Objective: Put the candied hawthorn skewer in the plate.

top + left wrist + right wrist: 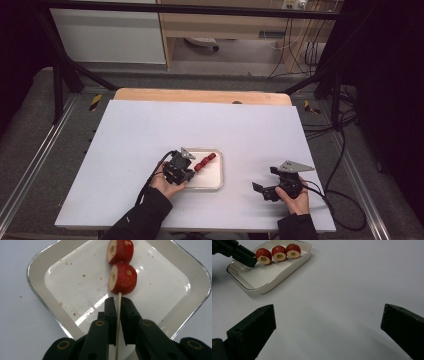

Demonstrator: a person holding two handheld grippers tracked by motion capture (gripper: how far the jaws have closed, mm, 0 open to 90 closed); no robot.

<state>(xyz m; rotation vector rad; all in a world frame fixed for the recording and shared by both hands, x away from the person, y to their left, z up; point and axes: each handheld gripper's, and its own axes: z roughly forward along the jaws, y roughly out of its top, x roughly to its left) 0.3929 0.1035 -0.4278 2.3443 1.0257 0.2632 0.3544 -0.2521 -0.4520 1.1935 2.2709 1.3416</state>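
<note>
A thin wooden skewer carries three red fruit halves with pale cut faces. It hangs low over a white rectangular tray near the table's front middle. My left gripper is shut on the bare stick just behind the nearest fruit half. In the high view that gripper sits at the tray's left end, with the fruit running toward the far right corner. My right gripper is open, jaws wide apart over bare table, to the right of the tray.
The tray floor holds only crumbs and red specks. The white tabletop stretches wide behind and beside the tray. Cables trail off the right edge. A black frame post stands at the far left.
</note>
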